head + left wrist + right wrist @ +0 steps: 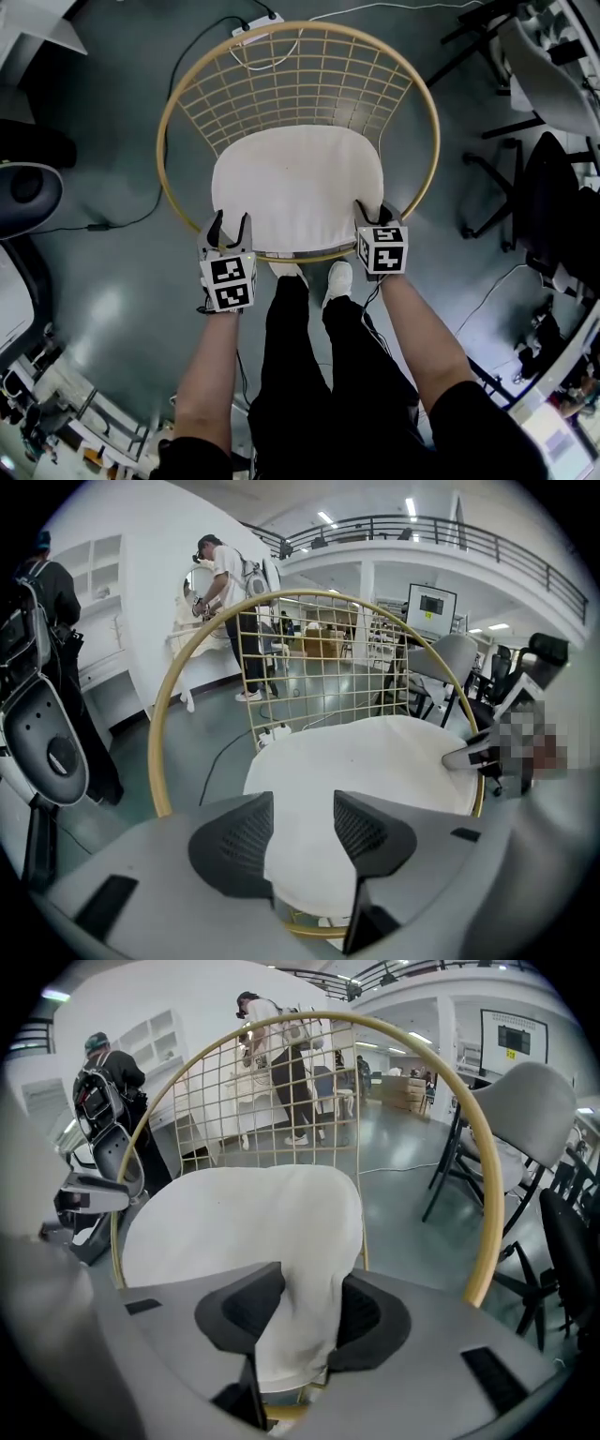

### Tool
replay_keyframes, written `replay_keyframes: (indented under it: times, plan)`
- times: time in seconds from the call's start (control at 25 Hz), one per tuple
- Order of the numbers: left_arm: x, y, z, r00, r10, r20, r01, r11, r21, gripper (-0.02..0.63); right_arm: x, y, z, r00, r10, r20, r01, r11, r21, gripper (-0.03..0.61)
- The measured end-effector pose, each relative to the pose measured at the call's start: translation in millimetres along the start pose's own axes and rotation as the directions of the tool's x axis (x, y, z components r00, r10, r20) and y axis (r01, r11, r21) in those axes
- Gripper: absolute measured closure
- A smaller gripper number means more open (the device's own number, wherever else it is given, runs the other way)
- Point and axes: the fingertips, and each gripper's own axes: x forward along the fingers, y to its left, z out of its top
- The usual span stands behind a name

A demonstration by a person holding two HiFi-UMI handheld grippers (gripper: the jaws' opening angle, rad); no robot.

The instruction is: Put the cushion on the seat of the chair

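Observation:
A white cushion (295,187) lies on the seat of a round chair with a gold hoop rim (169,122) and a wire grid back (300,75). My left gripper (230,225) is at the cushion's front left edge. It is open, and the cushion (375,761) shows beyond the gap between its fingers (234,841) without touching the pads. My right gripper (370,214) is at the front right corner. In the right gripper view (314,1279) it is shut on a bunched, raised fold of the cushion (244,1232).
A white power strip (255,26) and cables lie on the floor behind the chair. Office chairs (553,75) stand to the right and a black rounded machine (28,187) to the left. People (230,592) stand farther off. My own shoes (337,277) are just before the chair.

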Motion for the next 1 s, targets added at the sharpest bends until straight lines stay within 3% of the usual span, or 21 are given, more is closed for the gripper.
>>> replay_keyframes:
  times: [0.12,0.16,0.2,0.24,0.28,0.44,0.56,0.64,0.72,0.76,1.0]
  plan:
    - [-2,-20,2,0.998,-0.061,-0.012,0.061,0.998,-0.001,0.425,-3,-5,3,1.0,-0.032,0.001,0.032,0.999,-0.016,0.39]
    - [-4,-27,5,0.997,-0.079,-0.016,0.079,0.997,0.005,0.45,-4,-8,3,0.999,-0.044,-0.004,0.044,0.999,-0.013,0.341]
    - [-8,-33,8,0.995,-0.094,-0.016,0.094,0.996,0.012,0.465,-5,-9,3,0.998,-0.056,-0.013,0.056,0.998,-0.012,0.181]
    - [-14,-40,13,0.994,-0.105,-0.011,0.106,0.994,0.019,0.468,-7,-10,3,0.998,-0.067,-0.019,0.067,0.998,-0.017,0.137]
    - [-19,-45,17,0.993,-0.115,-0.002,0.115,0.993,0.024,0.468,-11,-12,7,0.997,-0.078,-0.015,0.078,0.997,-0.027,0.198]
    - [-43,-59,38,0.99,-0.14,0.03,0.139,0.99,0.033,0.497,-33,-4,32,0.997,-0.042,0.057,0.045,0.998,-0.046,0.212]
    - [-63,-66,58,0.988,-0.144,0.056,0.142,0.989,0.038,0.512,-62,9,56,0.992,0.036,0.12,-0.032,0.999,-0.033,0.275]
    - [-79,-71,76,0.987,-0.14,0.081,0.137,0.99,0.038,0.516,-87,17,74,0.982,0.091,0.166,-0.091,0.996,-0.012,0.371]
    - [-100,-77,94,0.985,-0.134,0.11,0.13,0.991,0.039,0.526,-117,23,92,0.97,0.135,0.2,-0.135,0.991,-0.019,0.54]
    - [-111,-81,104,0.983,-0.133,0.125,0.129,0.991,0.04,0.54,-133,26,101,0.965,0.156,0.212,-0.151,0.988,-0.038,0.566]
    - [-187,-102,157,0.967,-0.112,0.227,0.106,0.994,0.036,0.594,-228,50,148,0.92,0.27,0.285,-0.22,0.956,-0.194,0.566]
